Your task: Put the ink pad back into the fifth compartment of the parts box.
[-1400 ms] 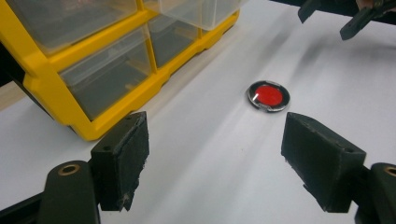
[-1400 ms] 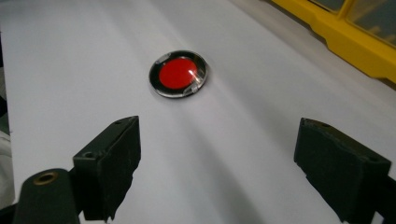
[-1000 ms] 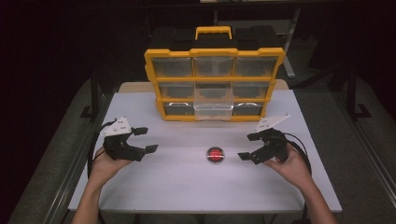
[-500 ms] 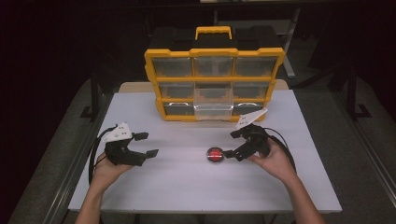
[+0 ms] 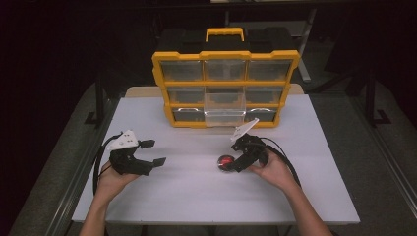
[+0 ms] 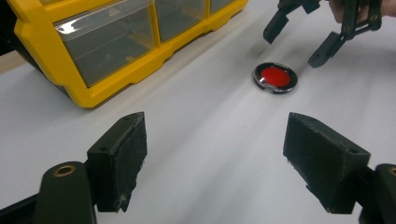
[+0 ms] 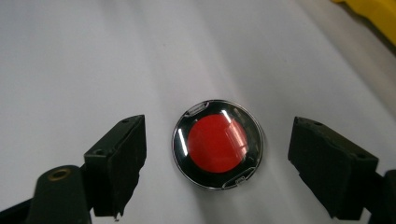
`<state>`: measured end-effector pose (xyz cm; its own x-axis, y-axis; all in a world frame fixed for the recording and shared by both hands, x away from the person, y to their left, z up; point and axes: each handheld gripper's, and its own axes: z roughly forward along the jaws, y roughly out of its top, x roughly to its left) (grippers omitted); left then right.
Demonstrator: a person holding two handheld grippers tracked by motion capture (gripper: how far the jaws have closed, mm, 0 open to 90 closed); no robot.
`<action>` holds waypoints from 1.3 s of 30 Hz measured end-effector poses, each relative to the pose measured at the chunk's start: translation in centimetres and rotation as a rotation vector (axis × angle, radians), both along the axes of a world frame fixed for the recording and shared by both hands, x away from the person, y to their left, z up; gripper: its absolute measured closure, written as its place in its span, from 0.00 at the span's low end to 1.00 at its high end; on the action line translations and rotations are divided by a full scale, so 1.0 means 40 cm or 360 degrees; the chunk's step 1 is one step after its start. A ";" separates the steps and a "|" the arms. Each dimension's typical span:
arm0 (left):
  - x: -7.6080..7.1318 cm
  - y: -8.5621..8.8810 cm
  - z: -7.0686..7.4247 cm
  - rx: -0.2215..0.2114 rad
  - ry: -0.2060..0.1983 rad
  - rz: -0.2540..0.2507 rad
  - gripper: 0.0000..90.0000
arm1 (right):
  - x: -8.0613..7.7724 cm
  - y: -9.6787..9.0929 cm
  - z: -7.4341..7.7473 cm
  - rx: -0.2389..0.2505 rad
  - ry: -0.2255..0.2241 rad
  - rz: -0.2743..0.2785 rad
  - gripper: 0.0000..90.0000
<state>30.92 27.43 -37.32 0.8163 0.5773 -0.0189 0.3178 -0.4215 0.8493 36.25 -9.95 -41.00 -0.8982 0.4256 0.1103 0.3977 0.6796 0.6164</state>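
Right hand-held gripper [image 5: 235, 162] has reached red disc [image 5: 225, 162].

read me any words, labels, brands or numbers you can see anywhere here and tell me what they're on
There are none that can be read.
Yellow drawer organizer: no legible label or brand on its frame or clear drawers.
Round red disc in a clear case: plain red face, only glare on it.
Right gripper and left gripper: no markings visible.
White table: bare of print.

The high view looked forward and down over the white rectangular worktop [image 5: 187, 196]; both gripper views sat close above it, sharing the round red, chrome-rimmed disc [image 7: 217, 143].
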 end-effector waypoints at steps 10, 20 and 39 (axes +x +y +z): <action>-0.011 -0.006 -0.007 -0.0009 0.0007 -0.0011 0.23 | 0.000 0.023 -0.035 -0.0063 0.0016 0.0003 0.21; -0.007 -0.004 -0.008 -0.0030 0.0018 -0.0005 0.21 | -0.002 0.043 -0.061 -0.0132 -0.0040 0.0008 0.23; -0.007 0.003 -0.008 -0.0062 0.0013 0.0014 0.21 | -0.004 0.056 -0.072 -0.0192 -0.0082 0.0009 0.28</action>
<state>30.64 27.56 -37.64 0.8111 0.5829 -0.0484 0.3283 -0.3852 0.8625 36.07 -7.70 -43.88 -0.9038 0.4278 0.0122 0.3634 0.7521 0.5498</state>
